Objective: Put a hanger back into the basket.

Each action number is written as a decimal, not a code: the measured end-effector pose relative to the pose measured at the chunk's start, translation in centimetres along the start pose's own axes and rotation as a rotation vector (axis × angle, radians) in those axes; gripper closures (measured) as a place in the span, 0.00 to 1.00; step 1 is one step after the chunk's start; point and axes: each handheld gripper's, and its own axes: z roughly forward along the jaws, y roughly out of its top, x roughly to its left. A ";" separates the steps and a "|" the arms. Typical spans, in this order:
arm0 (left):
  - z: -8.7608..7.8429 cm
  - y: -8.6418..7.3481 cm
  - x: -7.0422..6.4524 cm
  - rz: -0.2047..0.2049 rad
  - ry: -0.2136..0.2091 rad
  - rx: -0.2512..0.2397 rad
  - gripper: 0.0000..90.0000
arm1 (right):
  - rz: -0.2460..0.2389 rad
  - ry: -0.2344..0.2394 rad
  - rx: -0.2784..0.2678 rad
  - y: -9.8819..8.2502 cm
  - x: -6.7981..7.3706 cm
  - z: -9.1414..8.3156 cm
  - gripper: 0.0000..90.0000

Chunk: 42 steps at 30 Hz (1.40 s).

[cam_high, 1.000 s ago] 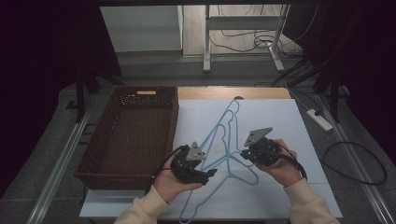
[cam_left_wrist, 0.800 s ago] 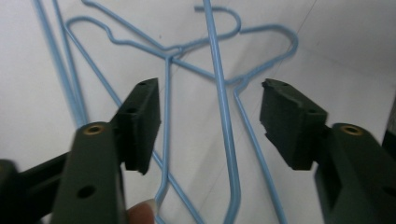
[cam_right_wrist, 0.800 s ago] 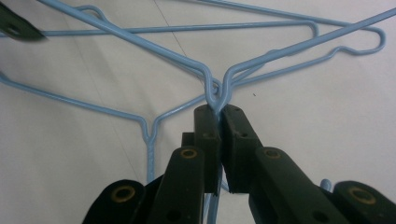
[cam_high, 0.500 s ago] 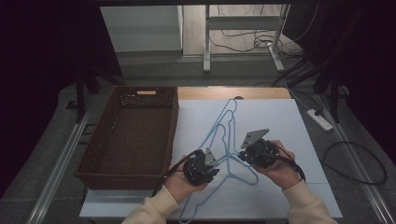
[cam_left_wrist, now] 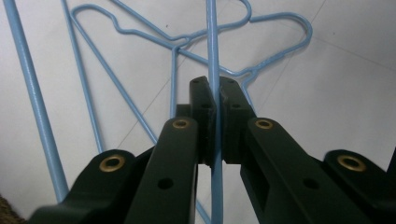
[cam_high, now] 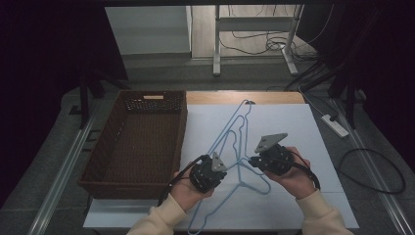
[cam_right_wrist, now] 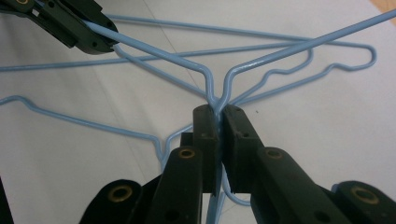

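Several light blue wire hangers point(cam_high: 230, 129) lie tangled on a white sheet point(cam_high: 293, 127) on the table. My left gripper point(cam_high: 221, 170) is shut on one straight wire point(cam_left_wrist: 213, 56) of a hanger, which runs between its jaws. My right gripper point(cam_high: 251, 162) is shut on the twisted neck point(cam_right_wrist: 217, 100) where a hanger's two shoulders meet. In the right gripper view, the left gripper point(cam_right_wrist: 100, 39) holds a wire of that same hanger at the top left. The two grippers face each other, a short way apart.
A dark brown wicker basket point(cam_high: 137, 147) stands to the left of the sheet, close beside the left hand. Bare wooden tabletop point(cam_high: 274, 98) shows at the far edge. Beyond it, table legs point(cam_high: 216, 44) and cables are on the floor, with a power strip point(cam_high: 334, 125) to the right.
My left gripper has moved right to the hanger and now grips one of its wires. The right gripper has stayed shut on the neck, hardly moving.
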 end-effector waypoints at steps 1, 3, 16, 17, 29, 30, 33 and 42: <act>-0.1 0.1 0.0 0.000 -0.001 0.001 0.96 | 0.003 -0.001 -0.004 0.0 0.0 -0.2 0.94; -0.2 0.2 0.0 -0.011 0.002 -0.008 0.96 | 0.006 -0.006 -0.020 0.1 0.0 -0.4 0.93; -0.5 0.3 1.0 -0.094 0.002 -0.046 0.96 | 0.049 -0.111 -0.447 0.6 0.7 -4.2 0.49; -0.6 0.3 1.1 -0.100 -0.001 -0.050 0.96 | 0.058 -0.115 -0.489 0.6 0.7 -4.8 0.46; -3.4 0.3 3.2 -0.220 -0.083 -0.158 0.96 | 0.100 -0.089 -0.708 -0.8 0.1 -8.8 0.35; -3.5 0.3 3.2 -0.223 -0.085 -0.164 0.96 | 0.105 -0.086 -0.700 -1.2 0.0 -8.7 0.35; -4.6 0.3 3.5 -0.235 -0.093 -0.198 0.96 | 0.123 -0.085 -0.665 -2.2 -0.5 -8.3 0.34; -8.1 0.1 4.5 -0.260 -0.099 -0.296 0.96 | 0.194 -0.094 -0.582 -4.7 -1.8 -6.2 0.34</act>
